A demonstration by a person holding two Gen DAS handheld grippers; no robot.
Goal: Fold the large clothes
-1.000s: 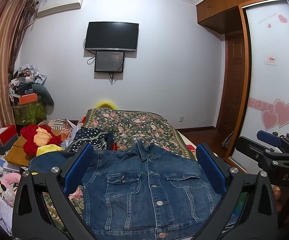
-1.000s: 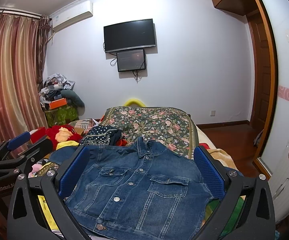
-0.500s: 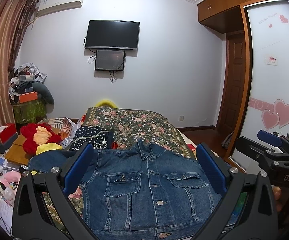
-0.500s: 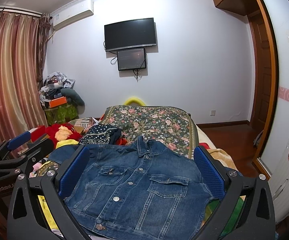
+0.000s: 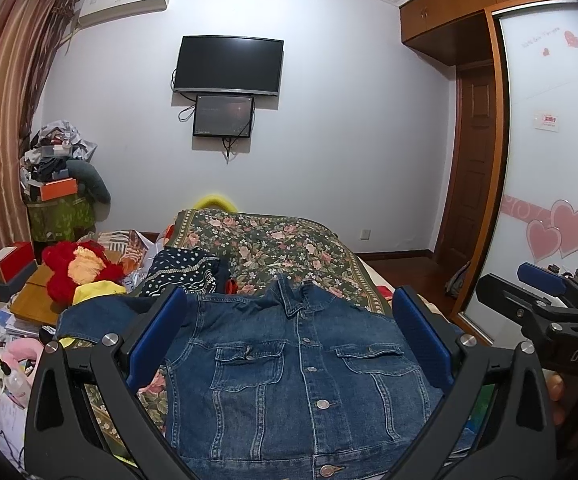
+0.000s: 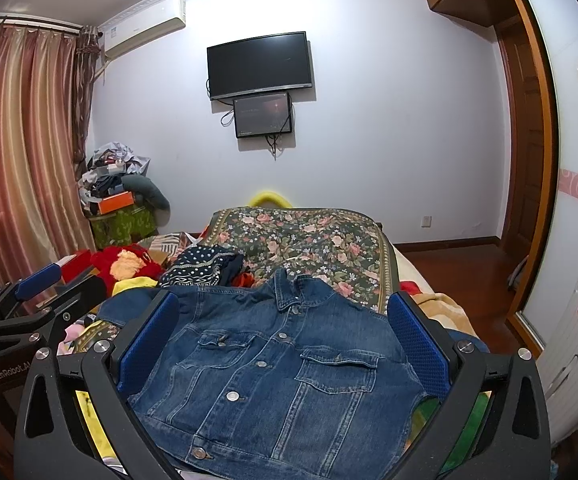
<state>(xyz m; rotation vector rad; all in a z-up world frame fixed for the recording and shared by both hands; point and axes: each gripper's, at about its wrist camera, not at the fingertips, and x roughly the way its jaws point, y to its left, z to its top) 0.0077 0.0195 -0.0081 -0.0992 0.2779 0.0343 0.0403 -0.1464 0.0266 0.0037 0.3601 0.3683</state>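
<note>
A blue denim jacket (image 5: 301, 368) lies buttoned, front up, on the bed, collar pointing away; it also shows in the right wrist view (image 6: 281, 364). Its left sleeve (image 5: 89, 316) stretches out to the left. My left gripper (image 5: 289, 336) is open and empty, held above the jacket's near half, its blue pads (image 5: 157, 336) wide apart. My right gripper (image 6: 285, 336) is open and empty above the same jacket. Each gripper shows in the other's view: the right one at the right edge (image 5: 545, 292), the left one at the left edge (image 6: 37, 296).
A floral bedspread (image 5: 285, 248) covers the bed beyond the jacket. A dark dotted garment (image 5: 181, 272) and red and yellow clothes (image 5: 81, 268) lie at the left. Boxes and papers (image 5: 5, 340) crowd the left side. A wardrobe with sliding door (image 5: 549, 160) stands at the right.
Both views have shifted very slightly, hardly at all. The jacket has not moved and both grippers stay open.
</note>
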